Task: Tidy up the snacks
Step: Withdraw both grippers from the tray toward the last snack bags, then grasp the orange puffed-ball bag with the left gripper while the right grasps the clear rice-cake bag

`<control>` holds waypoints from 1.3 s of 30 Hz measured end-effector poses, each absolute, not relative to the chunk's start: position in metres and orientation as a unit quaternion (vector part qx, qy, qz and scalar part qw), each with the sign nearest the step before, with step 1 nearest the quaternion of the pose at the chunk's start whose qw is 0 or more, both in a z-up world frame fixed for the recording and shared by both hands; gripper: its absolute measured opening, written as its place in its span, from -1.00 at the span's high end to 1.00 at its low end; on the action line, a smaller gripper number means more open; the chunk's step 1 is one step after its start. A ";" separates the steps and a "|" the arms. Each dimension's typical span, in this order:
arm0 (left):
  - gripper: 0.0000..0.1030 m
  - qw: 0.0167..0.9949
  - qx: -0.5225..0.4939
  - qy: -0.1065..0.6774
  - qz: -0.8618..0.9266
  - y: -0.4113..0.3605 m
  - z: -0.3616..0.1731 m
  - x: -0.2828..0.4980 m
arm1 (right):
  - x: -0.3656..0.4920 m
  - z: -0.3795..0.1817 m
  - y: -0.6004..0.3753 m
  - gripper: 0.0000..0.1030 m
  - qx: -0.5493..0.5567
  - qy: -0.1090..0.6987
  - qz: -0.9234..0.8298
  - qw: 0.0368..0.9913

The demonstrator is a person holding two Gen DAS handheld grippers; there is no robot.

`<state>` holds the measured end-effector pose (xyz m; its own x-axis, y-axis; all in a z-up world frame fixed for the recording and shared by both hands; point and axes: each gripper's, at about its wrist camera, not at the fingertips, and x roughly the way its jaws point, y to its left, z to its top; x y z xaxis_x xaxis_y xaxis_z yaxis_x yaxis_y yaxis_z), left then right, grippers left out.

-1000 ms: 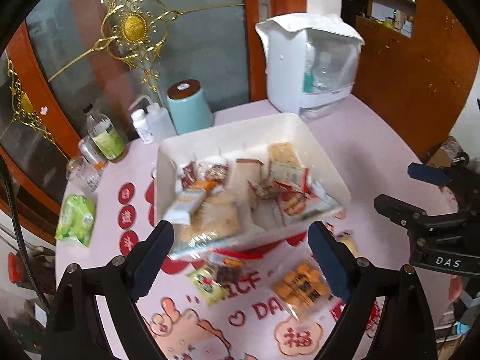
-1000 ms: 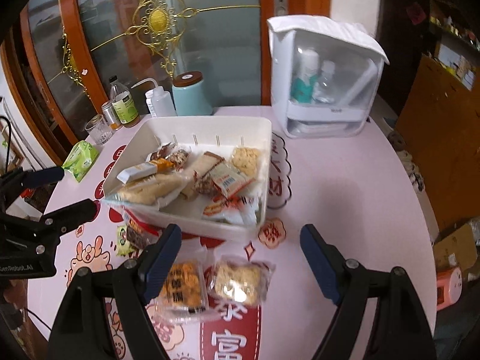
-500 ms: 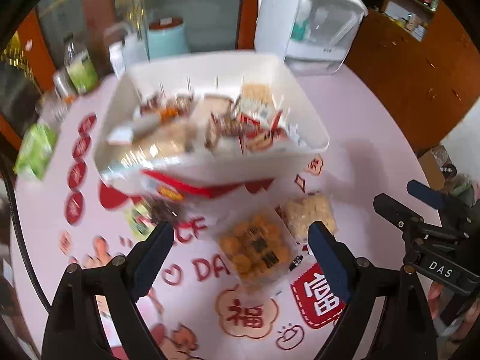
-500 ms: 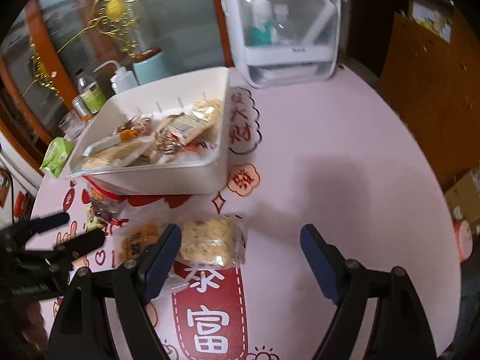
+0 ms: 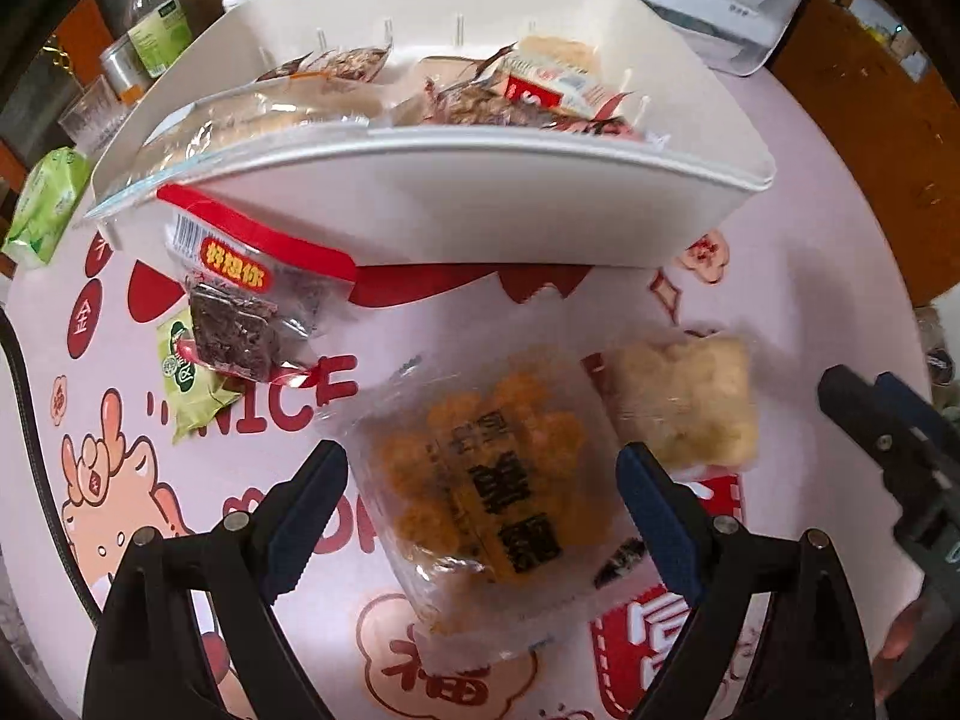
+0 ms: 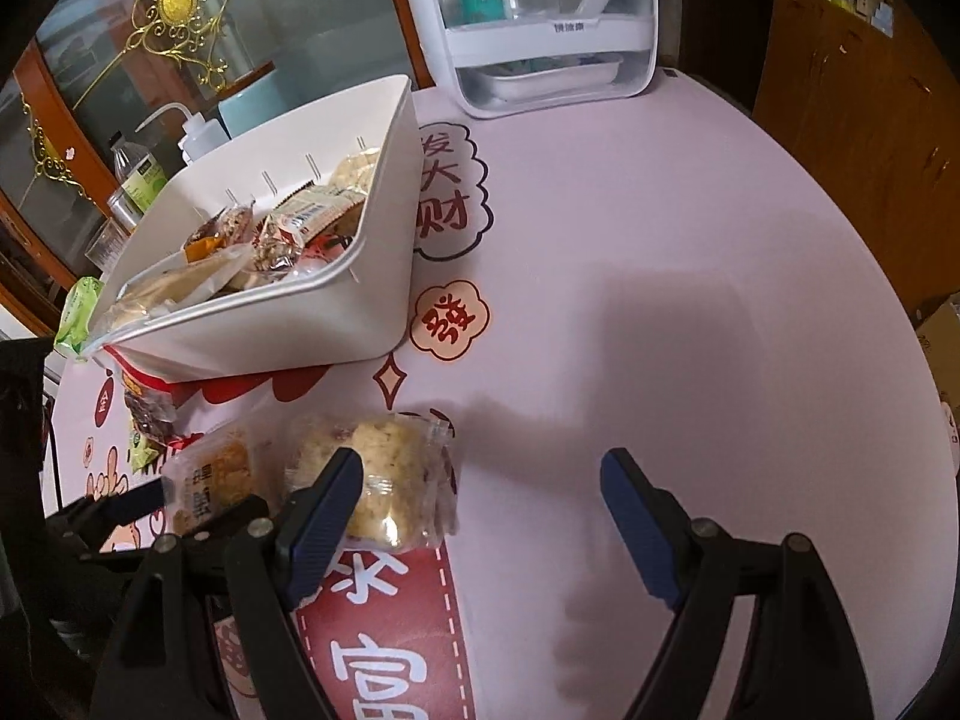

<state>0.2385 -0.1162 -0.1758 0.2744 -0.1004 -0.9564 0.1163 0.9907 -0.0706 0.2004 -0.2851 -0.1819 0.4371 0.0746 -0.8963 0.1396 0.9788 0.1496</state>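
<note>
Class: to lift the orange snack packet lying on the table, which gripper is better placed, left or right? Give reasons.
Left. The open left gripper already straddles the orange snack packet; the right gripper is beside the pale packet.

We have lowered both tools toward the surface point(image 6: 660, 252). Our left tool point(image 5: 480, 498) now straddles the orange snack packet point(image 5: 486, 480), jaws wide and apart from it; our right tool point(image 6: 480, 504) now hangs just right of the pale snack packet point(image 6: 390, 468).

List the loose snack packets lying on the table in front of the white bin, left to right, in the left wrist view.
green packet → dark red-topped packet → orange puff packet → pale puffed-rice packet.
</note>
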 end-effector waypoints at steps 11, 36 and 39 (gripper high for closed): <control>-1.00 0.805 0.014 0.590 -0.060 -0.111 -0.189 0.223 | 0.209 -0.195 -0.260 -0.62 0.088 0.542 0.014 0.836; -0.98 0.797 -0.009 0.595 -0.108 -0.085 -0.210 0.236 | 0.220 -0.235 -0.207 -0.57 0.062 0.579 -0.038 0.812; -0.91 0.799 -0.021 0.588 -0.122 -0.082 -0.214 0.236 | 0.212 -0.232 -0.208 -0.43 0.086 0.568 -0.050 0.817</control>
